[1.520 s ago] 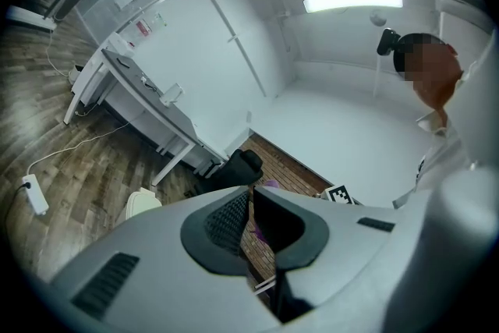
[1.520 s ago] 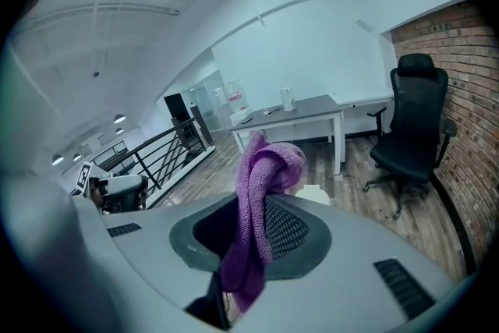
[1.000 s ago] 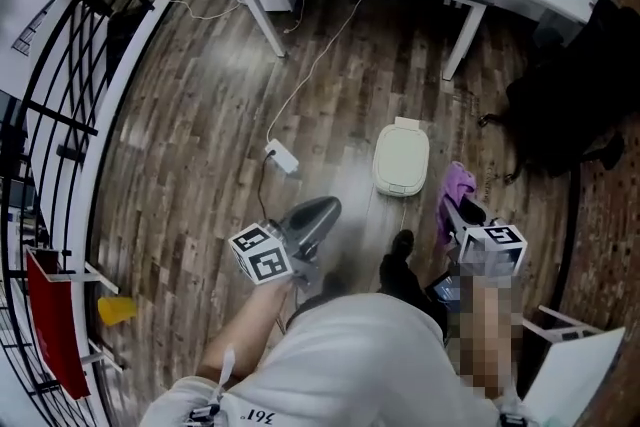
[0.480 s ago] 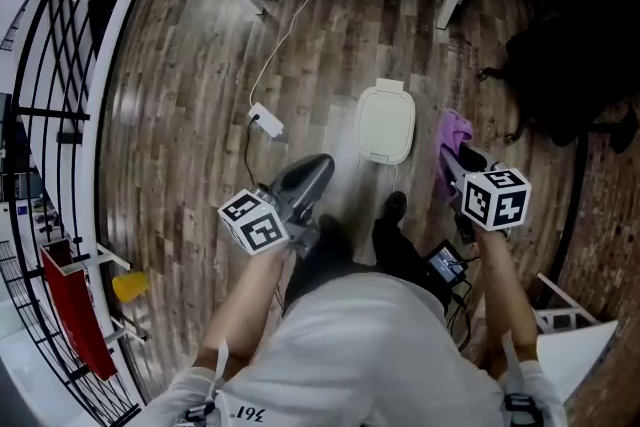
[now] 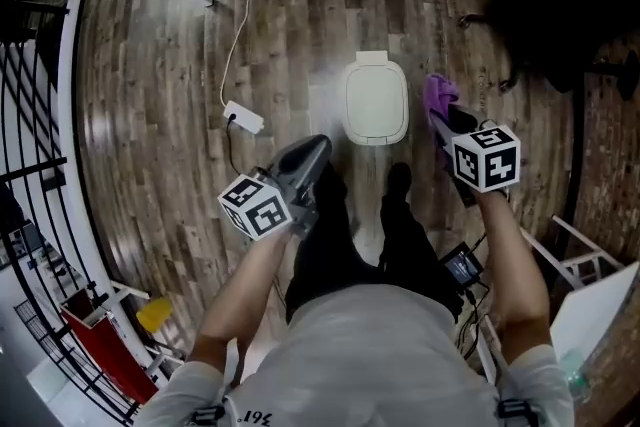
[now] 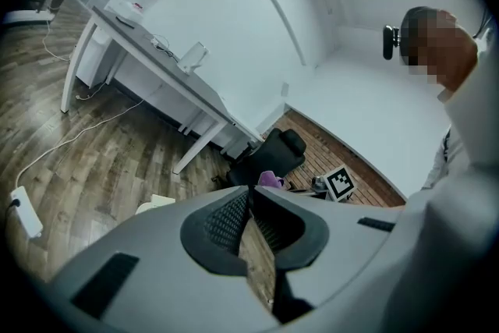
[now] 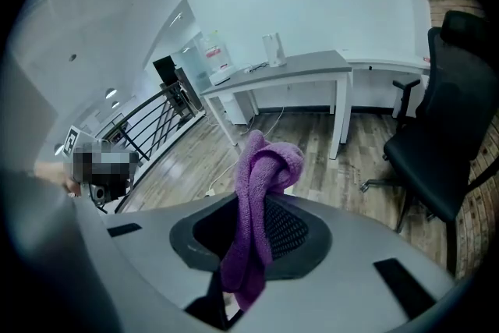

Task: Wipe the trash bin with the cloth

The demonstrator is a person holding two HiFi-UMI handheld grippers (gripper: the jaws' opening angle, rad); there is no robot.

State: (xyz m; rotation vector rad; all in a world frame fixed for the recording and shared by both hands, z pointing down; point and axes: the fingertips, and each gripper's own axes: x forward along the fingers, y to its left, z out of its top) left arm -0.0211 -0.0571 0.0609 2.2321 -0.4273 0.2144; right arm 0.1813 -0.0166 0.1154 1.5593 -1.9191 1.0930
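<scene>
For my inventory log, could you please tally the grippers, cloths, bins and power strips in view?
Grippers: 2, left gripper and right gripper
Cloth: 1
Bin: 1
Power strip: 1
Total: 5

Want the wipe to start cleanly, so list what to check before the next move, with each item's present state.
1. Purple terry cloth clamped in the right gripper: ok, the jaws are shut on it.
2. Left gripper free: ok, jaws together with nothing between them.
3. Cream lidded trash bin upright with its lid down: ok.
4. Cloth in contact with the bin: not ok, it hangs to the bin's right, apart from it.
5. White power strip clear of the bin: ok, it lies on the floor to the bin's left.
6. Where the bin is dirty: cannot tell.
</scene>
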